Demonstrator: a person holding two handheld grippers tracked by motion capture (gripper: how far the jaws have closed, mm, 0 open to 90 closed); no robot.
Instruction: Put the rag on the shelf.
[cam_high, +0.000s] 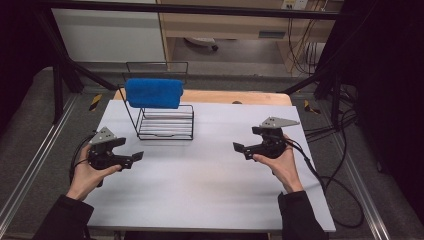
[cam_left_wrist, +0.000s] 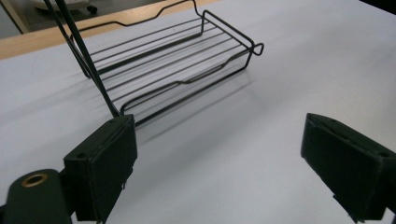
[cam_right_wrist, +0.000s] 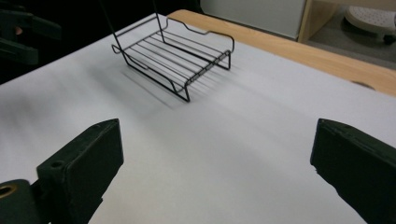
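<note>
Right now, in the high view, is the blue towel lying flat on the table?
No, the blue towel hangs over the top bar of the black wire rack, above the white table.

Lab: framed rig, trailing cables

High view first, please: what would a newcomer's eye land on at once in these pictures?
The bright blue towel draped over the top bar of the black wire rack, at the far middle of the pale table, stands out at once. Nearer, the left gripper and right gripper sit low at either side in the person's hands, jaws wide apart with nothing between them.
</note>
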